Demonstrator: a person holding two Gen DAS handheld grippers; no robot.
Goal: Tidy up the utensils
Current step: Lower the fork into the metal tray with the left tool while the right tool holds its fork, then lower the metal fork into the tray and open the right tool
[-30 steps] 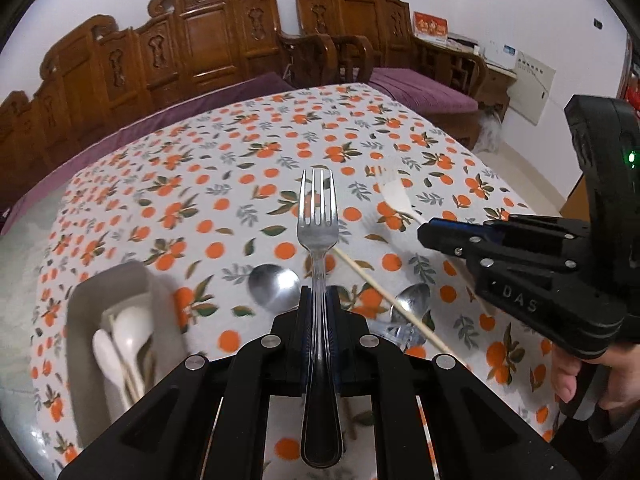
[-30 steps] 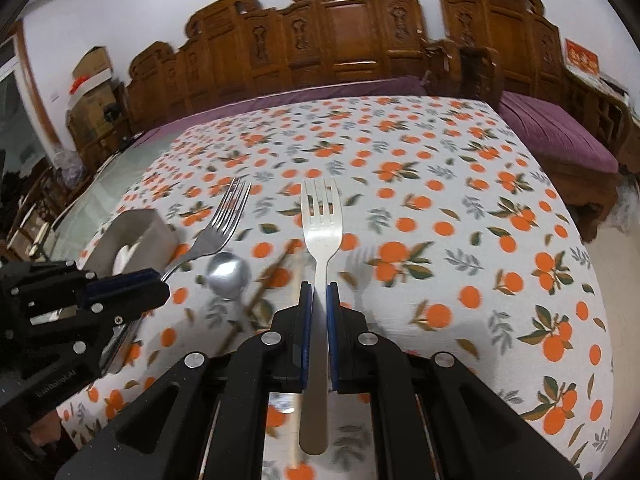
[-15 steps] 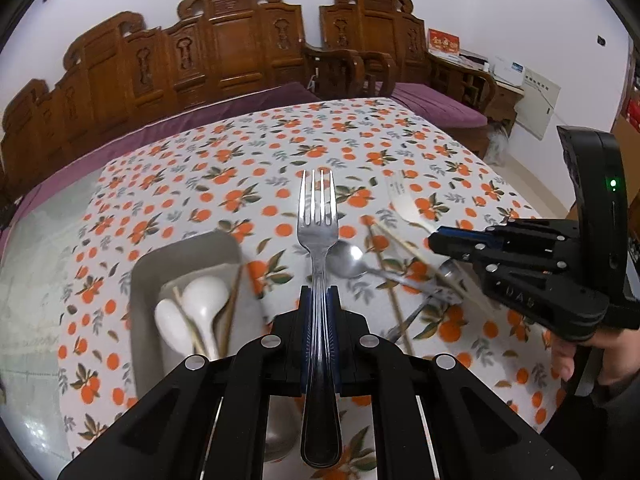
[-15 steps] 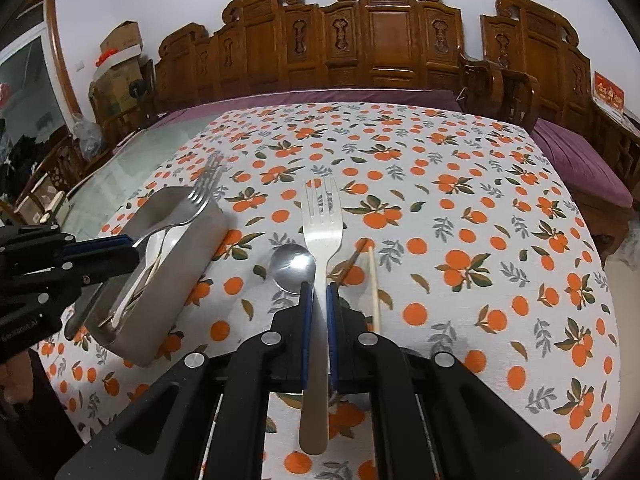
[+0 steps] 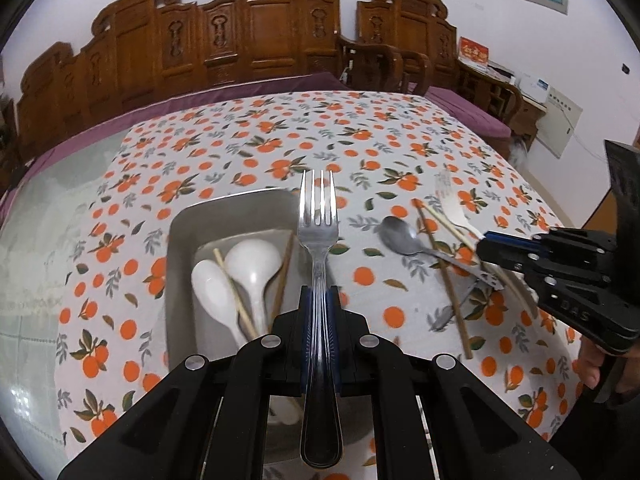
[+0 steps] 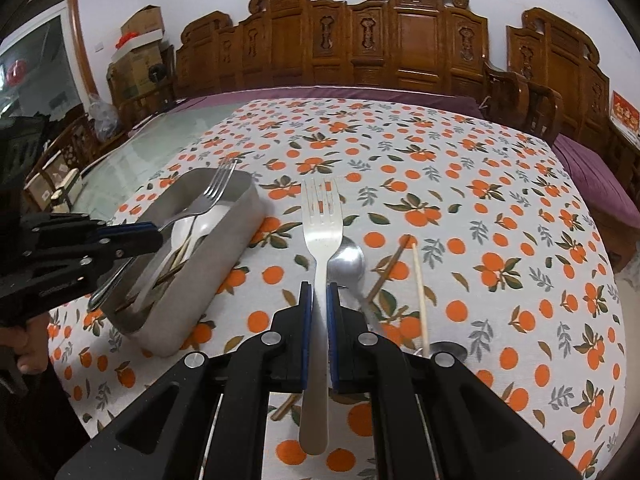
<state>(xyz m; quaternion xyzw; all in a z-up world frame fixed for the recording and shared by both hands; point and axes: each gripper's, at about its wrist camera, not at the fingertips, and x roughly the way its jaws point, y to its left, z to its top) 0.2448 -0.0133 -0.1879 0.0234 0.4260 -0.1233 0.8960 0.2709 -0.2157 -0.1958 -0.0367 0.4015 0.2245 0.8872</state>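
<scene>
Two white ceramic soup spoons and several wooden chopsticks already lie in the grey rectangular metal tray on the orange-patterned tablecloth, suggesting the sorting is roughly half done. Outside the tray, a steel spoon, loose wooden chopsticks and what looks like a second spoon half hidden below them are not yet put away. The left gripper pinches a ridged-handled steel fork by its neck, tines forward, poised above the tray's right edge and apparently ready to lower it in. The right gripper pinches a plain-handled steel fork the same way, level above the cloth just right of the tray, over the steel spoon.
</scene>
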